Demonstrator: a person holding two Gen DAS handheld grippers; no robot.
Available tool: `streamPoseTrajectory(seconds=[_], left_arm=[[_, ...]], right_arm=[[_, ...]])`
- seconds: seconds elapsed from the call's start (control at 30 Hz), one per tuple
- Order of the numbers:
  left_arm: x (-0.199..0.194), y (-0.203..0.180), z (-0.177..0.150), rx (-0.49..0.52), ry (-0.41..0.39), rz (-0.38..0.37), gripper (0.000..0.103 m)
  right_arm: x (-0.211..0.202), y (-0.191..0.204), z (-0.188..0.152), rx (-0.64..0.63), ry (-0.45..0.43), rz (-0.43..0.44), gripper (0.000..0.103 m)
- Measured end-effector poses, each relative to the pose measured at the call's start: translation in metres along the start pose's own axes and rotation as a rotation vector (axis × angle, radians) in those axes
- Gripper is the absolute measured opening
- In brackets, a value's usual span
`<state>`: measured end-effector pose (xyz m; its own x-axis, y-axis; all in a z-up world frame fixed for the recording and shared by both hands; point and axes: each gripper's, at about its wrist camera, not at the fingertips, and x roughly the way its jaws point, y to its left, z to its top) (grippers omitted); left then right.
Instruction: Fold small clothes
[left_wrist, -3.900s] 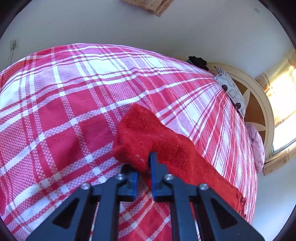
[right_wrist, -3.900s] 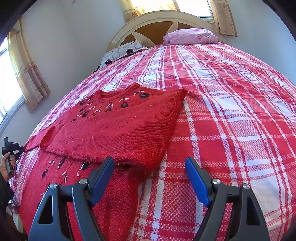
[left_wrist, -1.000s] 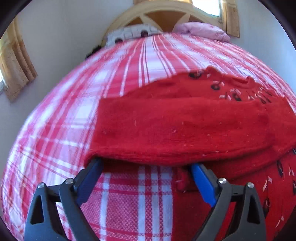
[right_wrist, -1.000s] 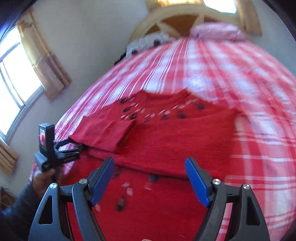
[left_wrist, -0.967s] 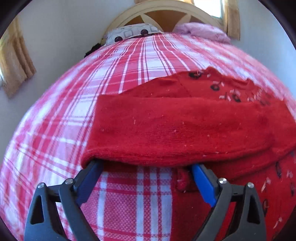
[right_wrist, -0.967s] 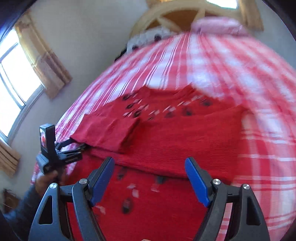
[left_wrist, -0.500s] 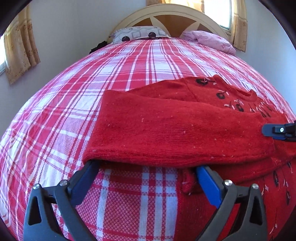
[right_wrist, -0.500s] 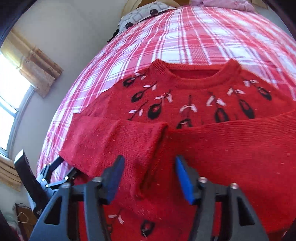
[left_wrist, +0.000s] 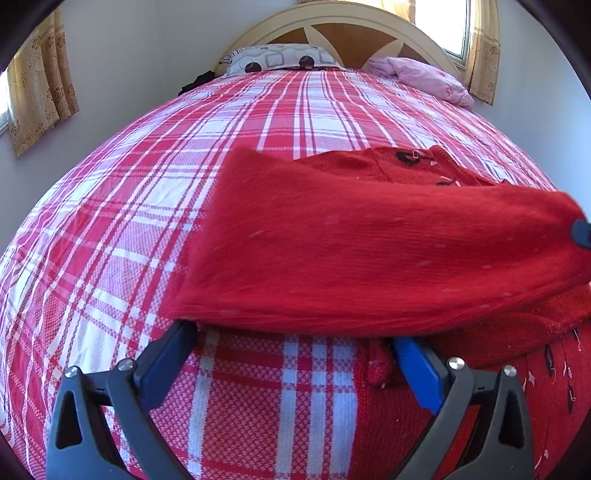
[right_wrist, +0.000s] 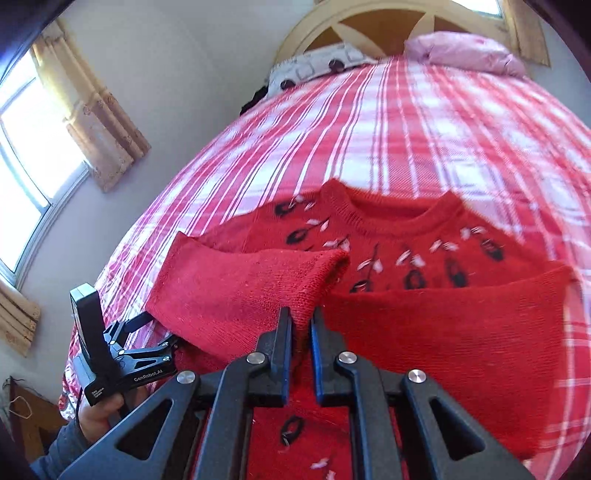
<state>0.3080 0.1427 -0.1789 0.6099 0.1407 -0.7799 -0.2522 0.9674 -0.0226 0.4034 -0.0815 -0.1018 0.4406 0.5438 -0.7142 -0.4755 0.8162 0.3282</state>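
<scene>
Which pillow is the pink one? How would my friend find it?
Look at the plaid bed, then up to the rounded headboard. Two pillows lie there: the pink pillow is on the right by the window, plain and crumpled, unlike the grey pillow with dark circles.

this is a bedroom in a home: a bed (left_wrist: 155, 206) with red plaid cover, a round wooden headboard (left_wrist: 343, 27), two pillows (left_wrist: 277, 61) and curtains (left_wrist: 40, 85) at the windows.

Right hand-held gripper (right_wrist: 302, 325) clamped on red sweater's (right_wrist: 424, 266) folded left sleeve (right_wrist: 243, 288), atop plaid bedspread (right_wrist: 406, 129).
</scene>
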Motion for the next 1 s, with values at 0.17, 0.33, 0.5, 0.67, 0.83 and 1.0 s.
streamPoseTrajectory(seconds=[0.17, 0.33, 0.5, 0.67, 0.83, 1.0], left_arm=[[-0.001, -0.001, -0.001, 0.005, -0.004, 0.009, 0.103], [-0.002, -0.002, -0.001, 0.003, -0.002, 0.007, 0.103], [-0.001, -0.001, -0.001, 0.002, 0.001, 0.004, 0.103], [-0.001, -0.001, -0.001, -0.001, 0.002, 0.002, 0.103], [0.000, 0.000, -0.001, -0.003, 0.003, -0.001, 0.103], [0.000, 0.000, -0.001, -0.004, 0.004, -0.003, 0.103]], right_arm=[[-0.025, -0.026, 0.000, 0.035, -0.036, -0.035, 0.008], [-0.050, -0.048, -0.003, 0.057, -0.067, -0.066, 0.008], [-0.065, -0.067, -0.005, 0.074, -0.076, -0.093, 0.008], [-0.073, -0.084, -0.010, 0.096, -0.079, -0.112, 0.008], [-0.072, -0.101, -0.018, 0.119, -0.066, -0.134, 0.008], [-0.066, -0.113, -0.024, 0.129, -0.042, -0.152, 0.008]])
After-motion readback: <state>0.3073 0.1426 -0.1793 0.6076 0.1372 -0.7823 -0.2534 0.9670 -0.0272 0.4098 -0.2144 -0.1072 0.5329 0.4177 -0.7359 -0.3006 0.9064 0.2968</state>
